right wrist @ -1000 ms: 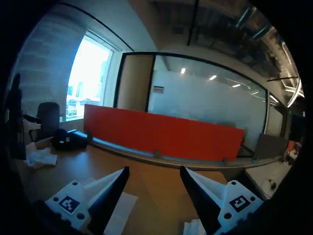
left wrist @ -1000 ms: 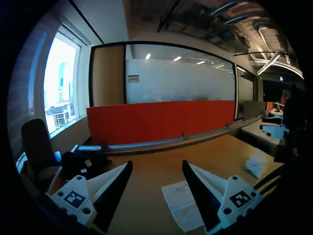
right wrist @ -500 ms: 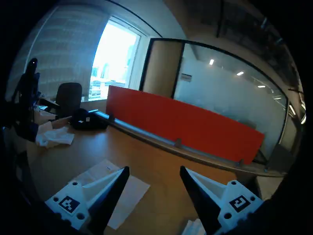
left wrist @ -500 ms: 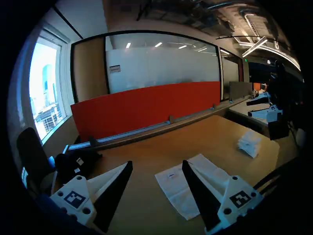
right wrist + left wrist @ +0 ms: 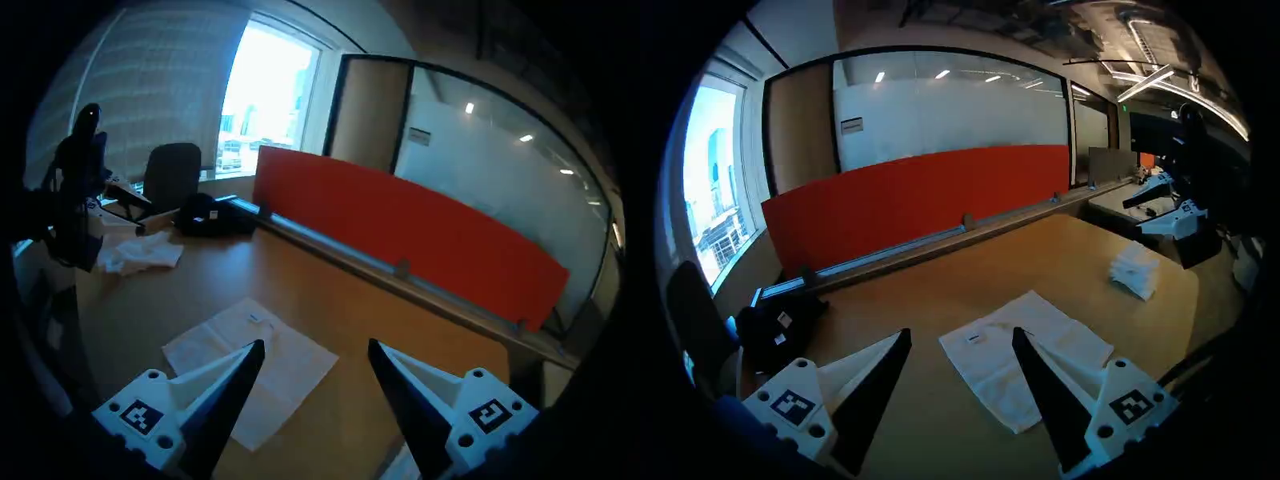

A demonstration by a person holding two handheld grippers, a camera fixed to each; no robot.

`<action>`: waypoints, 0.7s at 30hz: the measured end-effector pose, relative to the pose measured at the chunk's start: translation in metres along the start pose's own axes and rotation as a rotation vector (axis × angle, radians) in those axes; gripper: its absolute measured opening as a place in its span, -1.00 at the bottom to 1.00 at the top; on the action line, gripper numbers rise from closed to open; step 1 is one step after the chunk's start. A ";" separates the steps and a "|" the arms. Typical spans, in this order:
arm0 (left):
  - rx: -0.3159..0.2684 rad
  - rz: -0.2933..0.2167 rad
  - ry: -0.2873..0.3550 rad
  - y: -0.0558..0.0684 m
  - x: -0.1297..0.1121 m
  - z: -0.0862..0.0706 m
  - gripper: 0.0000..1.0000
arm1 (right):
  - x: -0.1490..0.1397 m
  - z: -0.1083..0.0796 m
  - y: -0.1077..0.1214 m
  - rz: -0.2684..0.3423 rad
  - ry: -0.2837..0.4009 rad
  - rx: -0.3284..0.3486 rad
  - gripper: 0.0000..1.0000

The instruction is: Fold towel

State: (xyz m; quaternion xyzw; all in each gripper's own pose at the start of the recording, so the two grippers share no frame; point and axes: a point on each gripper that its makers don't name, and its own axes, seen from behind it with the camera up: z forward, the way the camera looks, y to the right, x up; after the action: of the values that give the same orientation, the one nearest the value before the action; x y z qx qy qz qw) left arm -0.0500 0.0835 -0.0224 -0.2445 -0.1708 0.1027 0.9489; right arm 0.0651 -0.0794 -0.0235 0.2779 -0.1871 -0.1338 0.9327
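The white rectangular cloth towel (image 5: 984, 368) is lying flat and fully spread near the middle of the light brown wooden tabletop (image 5: 1056, 248). No fold is showing in it, so I am judging that the folding is only at its beginning. A small tag (image 5: 974, 338) is showing near one edge. The towel is probably spread like this so that every corner is free and easy to reach. The left claw (image 5: 960, 332) is pointing down toward the near part of the towel, its two fingers standing wide apart and holding nothing. As far as I can judge, it is not touching the cloth. The right claw (image 5: 314, 342) is facing the same towel (image 5: 288, 368) from another side, also spread and empty. I am thinking that both are kept open in this way because each is getting ready to take one corner or one edge. In the left gripper view, a small stack of folded white cloths (image 5: 1136, 270) is resting well apart from the towel, near the tabletop's edge. It is perhaps finished work put out of the way. In the right gripper view, a crumpled white cloth (image 5: 140, 252) is lying near a far corner, maybe waiting its turn. A black bag (image 5: 212, 216) is sitting beside the long orange partition panel (image 5: 416, 232), which is closing the back of the tabletop.
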 end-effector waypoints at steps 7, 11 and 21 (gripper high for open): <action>-0.012 0.015 -0.040 0.010 -0.032 0.008 0.88 | -0.023 0.010 -0.011 0.005 -0.023 0.016 1.00; -0.020 0.019 -0.059 0.017 -0.049 0.014 0.88 | -0.036 0.014 -0.018 0.010 -0.032 0.024 1.00; -0.050 0.023 -0.086 0.032 -0.084 0.027 0.88 | -0.075 0.028 -0.033 0.017 -0.073 0.039 1.00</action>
State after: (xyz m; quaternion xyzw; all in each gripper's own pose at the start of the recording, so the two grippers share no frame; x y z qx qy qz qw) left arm -0.1410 0.0992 -0.0392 -0.2654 -0.2112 0.1197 0.9331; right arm -0.0185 -0.0929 -0.0408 0.2893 -0.2258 -0.1324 0.9208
